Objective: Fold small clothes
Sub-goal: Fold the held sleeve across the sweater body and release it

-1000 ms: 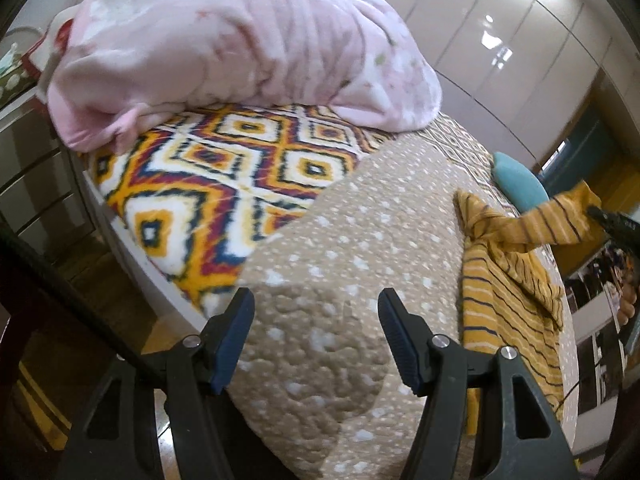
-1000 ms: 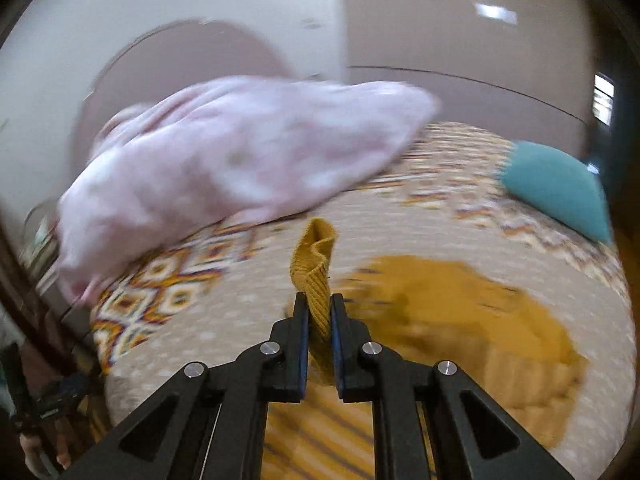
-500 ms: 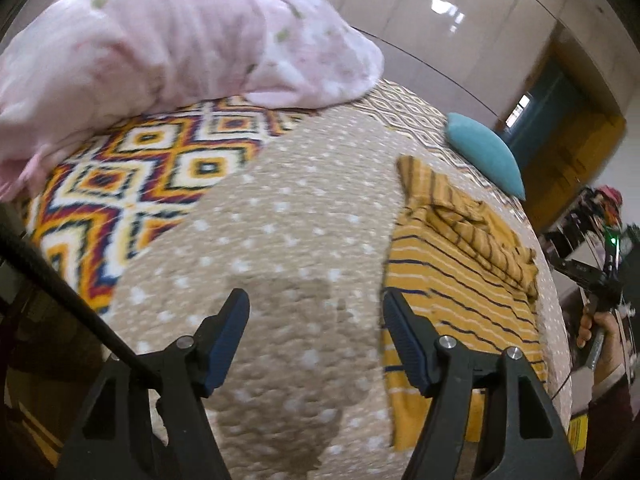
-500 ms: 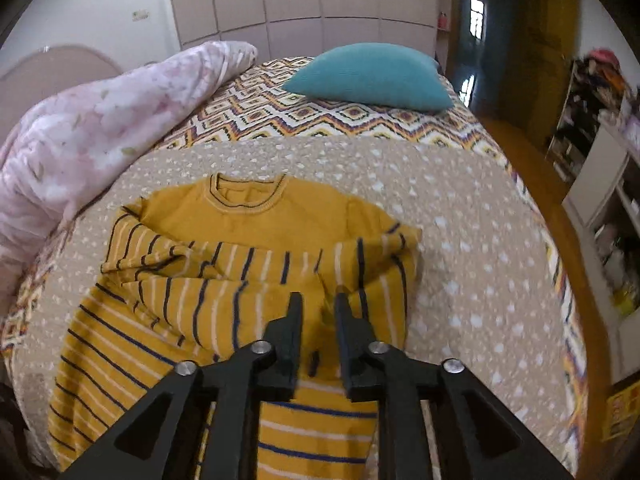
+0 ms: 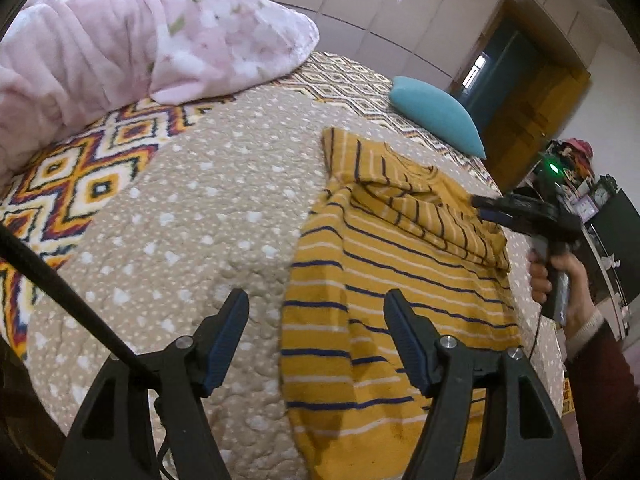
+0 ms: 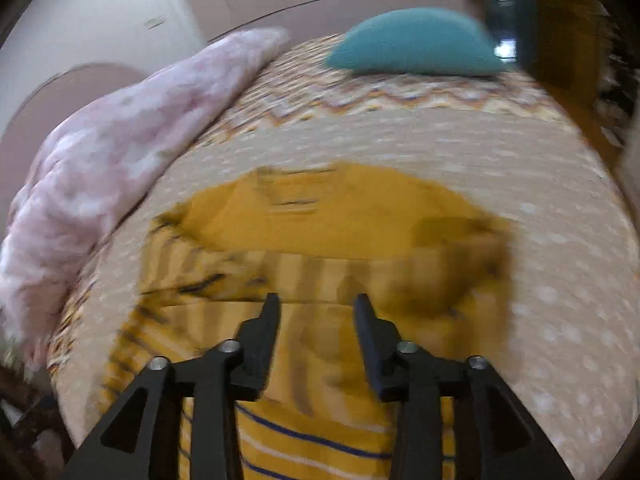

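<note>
A small yellow sweater with navy and white stripes (image 5: 384,272) lies flat on the beige dotted bedcover (image 5: 208,216), its sleeves folded across the chest. My left gripper (image 5: 316,320) is open and empty, just above the sweater's near left hem. My right gripper (image 6: 316,308) is open and empty over the sweater (image 6: 332,240), below the folded sleeve band; this view is blurred. The right gripper also shows in the left wrist view (image 5: 480,206), at the sweater's far right edge.
A pink floral duvet (image 5: 132,36) is heaped at the bed's far left. A teal pillow (image 5: 436,120) lies beyond the sweater. A patterned orange and white blanket (image 5: 92,160) shows at the left. Wardrobe doors and a doorway stand behind the bed.
My right gripper has let go of the sleeve, laid it across the sweater and opened. My left gripper has moved right, to the sweater's near hem, still open.
</note>
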Available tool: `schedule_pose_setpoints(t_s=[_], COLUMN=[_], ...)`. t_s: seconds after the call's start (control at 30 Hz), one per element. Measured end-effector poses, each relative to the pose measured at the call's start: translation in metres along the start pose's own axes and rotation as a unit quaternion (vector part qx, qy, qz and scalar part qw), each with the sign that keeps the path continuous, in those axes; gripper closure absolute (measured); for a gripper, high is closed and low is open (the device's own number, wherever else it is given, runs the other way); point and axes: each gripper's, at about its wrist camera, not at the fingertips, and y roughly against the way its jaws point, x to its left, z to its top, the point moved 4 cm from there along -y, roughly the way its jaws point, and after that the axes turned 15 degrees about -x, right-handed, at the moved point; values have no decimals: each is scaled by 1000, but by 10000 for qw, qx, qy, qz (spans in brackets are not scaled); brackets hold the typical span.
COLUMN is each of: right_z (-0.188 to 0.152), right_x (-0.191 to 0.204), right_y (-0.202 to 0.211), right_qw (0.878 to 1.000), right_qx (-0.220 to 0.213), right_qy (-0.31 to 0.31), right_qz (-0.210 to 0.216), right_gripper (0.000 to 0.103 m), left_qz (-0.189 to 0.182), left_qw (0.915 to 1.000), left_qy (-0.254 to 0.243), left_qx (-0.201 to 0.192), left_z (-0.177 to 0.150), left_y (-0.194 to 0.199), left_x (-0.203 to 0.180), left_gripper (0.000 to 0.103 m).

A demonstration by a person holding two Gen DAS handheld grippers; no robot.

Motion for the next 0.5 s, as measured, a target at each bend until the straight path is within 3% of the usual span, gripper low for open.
schedule_pose_setpoints(t_s=[0.03,0.17,0.2,0.27,0.3,0.43,0.5], right_z=[-3,-14,-15,-15,-12,34,60], right_x=[11,37,38,41,43,71,103], right_y=[-13,-64,-72,-82,-80,-40,-8], right_qw=[9996,9946,9943,9950,9954,9837,9516], right_qx=[175,502,544,695,687,-53,-847], right_qy=[138,891,902,708,668,1578,2508], right_qz=[153,-166,-186,-99,-75,-855,-1558], right_gripper=[41,41,46,96,96,97,97], left_qz=[-14,-16,-8,-11,-4,32,57], left_qw=[10000,9997,9997,9996,9997,9995,9993], left_qy=[13,96,103,130,135,231,317], left_qx=[39,203,224,234,217,210,177], left_z=[-2,-11,-12,-14,-15,-17,-18], left_y=[-2,-9,-10,-10,-9,-8,-5], left_x=[-1,2,3,7,9,20,26], left_gripper=[34,34,34,34,34,34,34])
